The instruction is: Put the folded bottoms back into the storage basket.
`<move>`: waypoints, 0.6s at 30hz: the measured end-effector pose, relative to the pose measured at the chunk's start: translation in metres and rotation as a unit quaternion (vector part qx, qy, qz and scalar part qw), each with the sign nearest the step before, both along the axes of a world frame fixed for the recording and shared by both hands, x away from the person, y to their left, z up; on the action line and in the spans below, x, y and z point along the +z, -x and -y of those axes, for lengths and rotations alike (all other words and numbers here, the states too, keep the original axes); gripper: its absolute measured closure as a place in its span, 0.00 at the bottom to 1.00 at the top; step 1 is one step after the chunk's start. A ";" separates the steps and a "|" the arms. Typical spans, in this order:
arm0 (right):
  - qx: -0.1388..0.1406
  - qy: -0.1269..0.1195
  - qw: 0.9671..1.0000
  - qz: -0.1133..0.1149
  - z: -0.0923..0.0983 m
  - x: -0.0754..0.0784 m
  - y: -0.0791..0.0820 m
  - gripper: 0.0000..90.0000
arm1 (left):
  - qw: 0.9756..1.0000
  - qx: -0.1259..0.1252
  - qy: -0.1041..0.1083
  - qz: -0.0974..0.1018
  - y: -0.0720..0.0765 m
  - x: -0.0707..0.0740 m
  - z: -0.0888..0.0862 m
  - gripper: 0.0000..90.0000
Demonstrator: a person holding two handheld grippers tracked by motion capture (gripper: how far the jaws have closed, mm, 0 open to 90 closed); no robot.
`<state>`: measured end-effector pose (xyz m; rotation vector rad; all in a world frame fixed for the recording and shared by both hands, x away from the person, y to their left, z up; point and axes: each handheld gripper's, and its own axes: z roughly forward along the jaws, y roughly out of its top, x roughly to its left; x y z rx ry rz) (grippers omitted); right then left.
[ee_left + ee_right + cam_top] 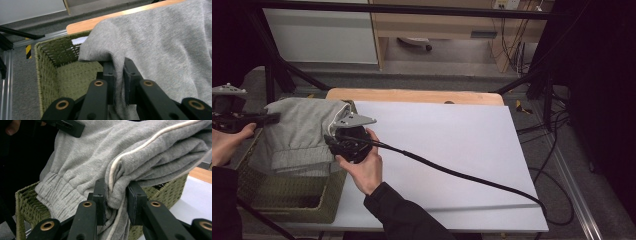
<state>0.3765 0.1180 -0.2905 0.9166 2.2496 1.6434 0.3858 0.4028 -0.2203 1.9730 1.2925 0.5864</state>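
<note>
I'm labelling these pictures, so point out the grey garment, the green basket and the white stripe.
grey garment (297, 132): high view, upper fabric.
green basket (47, 65): left gripper view, woven inner wall.
white stripe (150, 142): right gripper view, piping along the fold.

Garment (299, 132) hangs over basket (287, 202) at table's (452, 150) left edge.
</note>
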 end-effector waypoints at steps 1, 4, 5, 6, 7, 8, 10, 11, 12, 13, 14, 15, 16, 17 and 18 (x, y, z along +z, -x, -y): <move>0.001 0.001 1.000 0.001 -0.002 0.000 0.000 0.80 | 1.000 0.001 -0.001 0.000 0.000 0.000 -0.002 0.91; 0.003 0.003 1.000 0.002 -0.010 -0.002 0.000 0.80 | 1.000 0.007 -0.001 0.000 0.000 -0.002 -0.009 0.91; 0.004 0.003 1.000 0.002 -0.012 -0.002 0.000 0.80 | 1.000 0.007 -0.001 0.000 0.000 -0.002 -0.009 0.91; 0.006 0.004 1.000 0.002 -0.014 -0.002 0.000 0.80 | 1.000 0.008 0.000 -0.002 -0.001 -0.002 -0.011 0.91; 0.007 0.004 1.000 0.002 -0.017 -0.003 0.000 0.80 | 1.000 0.012 0.001 -0.002 -0.001 -0.004 -0.014 0.91; 0.007 0.004 1.000 0.002 -0.017 -0.003 0.000 0.80 | 1.000 0.012 0.001 -0.002 -0.001 -0.004 -0.014 0.91; 0.010 0.006 1.000 0.004 -0.021 -0.004 0.000 0.80 | 1.000 0.013 -0.002 -0.003 -0.002 -0.005 -0.017 0.91; 0.011 0.007 1.000 0.003 -0.024 -0.005 0.000 0.80 | 1.000 0.014 -0.002 -0.004 -0.002 -0.006 -0.019 0.91; 0.012 0.008 1.000 0.003 -0.026 -0.005 0.001 0.80 | 1.000 0.016 -0.001 -0.004 -0.002 -0.007 -0.020 0.91; 0.013 0.009 1.000 0.003 -0.028 -0.006 0.000 0.80 | 1.000 0.016 -0.001 -0.005 -0.002 -0.008 -0.022 0.91; 0.015 0.011 1.000 0.001 -0.032 -0.008 0.000 0.80 | 1.000 0.018 -0.001 -0.005 -0.002 -0.009 -0.024 0.91; 0.016 0.011 1.000 0.001 -0.034 -0.009 0.000 0.80 | 1.000 0.018 -0.001 -0.006 -0.002 -0.010 -0.026 0.91; 0.016 0.011 1.000 0.001 -0.034 -0.009 0.000 0.80 | 1.000 0.021 0.000 -0.006 -0.002 -0.011 -0.028 0.91; 0.017 0.011 1.000 0.000 -0.036 -0.010 0.000 0.80 | 1.000 0.022 -0.001 -0.008 -0.002 -0.012 -0.030 0.91; 0.019 0.011 1.000 -0.002 -0.039 -0.012 -0.001 0.80 | 1.000 0.024 0.001 -0.009 -0.002 -0.014 -0.034 0.91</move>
